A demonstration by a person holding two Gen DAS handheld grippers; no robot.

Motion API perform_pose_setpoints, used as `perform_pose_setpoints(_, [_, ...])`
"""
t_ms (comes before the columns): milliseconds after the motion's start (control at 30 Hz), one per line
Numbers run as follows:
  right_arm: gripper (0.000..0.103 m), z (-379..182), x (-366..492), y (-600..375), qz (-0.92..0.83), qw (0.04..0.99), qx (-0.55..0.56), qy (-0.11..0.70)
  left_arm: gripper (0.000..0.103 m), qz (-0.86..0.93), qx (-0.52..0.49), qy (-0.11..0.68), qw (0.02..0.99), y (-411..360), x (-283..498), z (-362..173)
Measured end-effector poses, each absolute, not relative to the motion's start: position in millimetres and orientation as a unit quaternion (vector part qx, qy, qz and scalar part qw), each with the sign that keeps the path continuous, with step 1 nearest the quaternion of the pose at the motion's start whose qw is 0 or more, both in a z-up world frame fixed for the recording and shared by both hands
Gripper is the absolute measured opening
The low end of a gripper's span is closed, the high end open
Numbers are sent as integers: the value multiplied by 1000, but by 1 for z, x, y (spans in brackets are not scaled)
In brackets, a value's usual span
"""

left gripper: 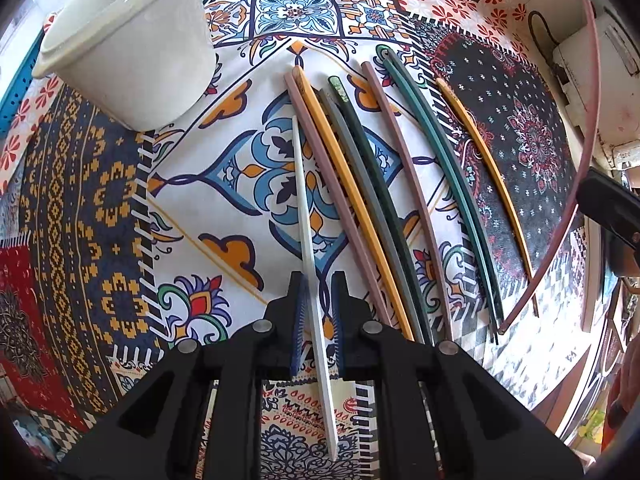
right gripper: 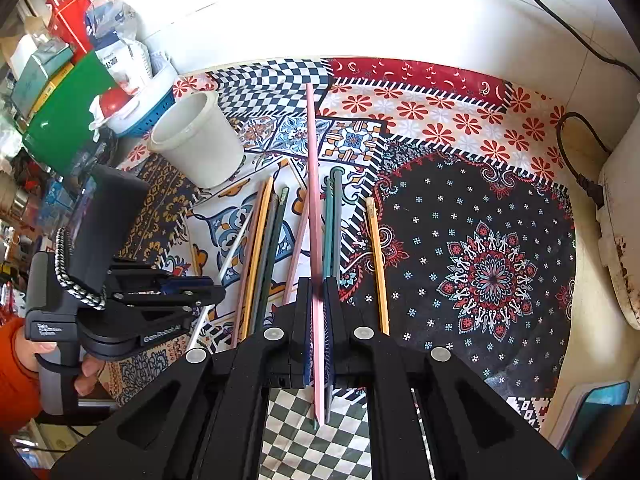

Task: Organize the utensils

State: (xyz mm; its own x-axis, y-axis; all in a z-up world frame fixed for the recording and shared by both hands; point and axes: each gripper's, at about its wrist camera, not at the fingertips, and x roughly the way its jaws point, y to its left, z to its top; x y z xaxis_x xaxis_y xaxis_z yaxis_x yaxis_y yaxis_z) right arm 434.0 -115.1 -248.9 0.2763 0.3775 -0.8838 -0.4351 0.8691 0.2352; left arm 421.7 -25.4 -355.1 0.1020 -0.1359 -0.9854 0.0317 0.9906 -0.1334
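Note:
Several coloured chopsticks (left gripper: pixel 384 208) lie side by side on a patterned cloth. A white cup (left gripper: pixel 132 36) stands at the far left; it also shows in the right wrist view (right gripper: pixel 196 140). My left gripper (left gripper: pixel 318 320) straddles a white chopstick (left gripper: pixel 310 236) that lies on the cloth, jaws a little apart on either side of it. My right gripper (right gripper: pixel 318 320) is shut on a pink chopstick (right gripper: pixel 314 184) and holds it lifted, pointing away. The pink chopstick also arcs along the right edge of the left wrist view (left gripper: pixel 592 120). The left gripper shows in the right wrist view (right gripper: pixel 176 292).
A green board (right gripper: pixel 68 108), a blue-and-white basket (right gripper: pixel 148 108) and boxes crowd the far left. A black cable (right gripper: pixel 576 160) and white appliance (right gripper: pixel 620 240) sit at the right. A white wall (right gripper: pixel 400 20) backs the table.

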Motion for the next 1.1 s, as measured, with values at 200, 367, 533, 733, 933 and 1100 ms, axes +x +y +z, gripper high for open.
perform_pose_setpoints(200, [5,-244,435,-114,258,804,-18,536,4,-54,-35,662,746,-34,433,-361])
perform_pose_setpoints(367, [5,-235,437,-110,263,808,-15,526,3,-42,-48,648,759,-22,427,-360])
perform_pose_setpoints(533, [5,-222,438,-101,271,815,-23,511,3,-37,-74,617,783,-7,418,-337])
perform_pose_setpoints(733, [4,-206,436,-84,286,823,-35,489,3,-25,-107,571,814,13,399,-298])
perform_pose_setpoints(933, [4,-193,438,-69,302,826,-34,475,2,-12,-128,517,846,35,379,-258])
perform_pose_setpoints(1100, [1,-181,443,-60,315,829,-31,461,0,-1,-135,475,870,45,365,-228])
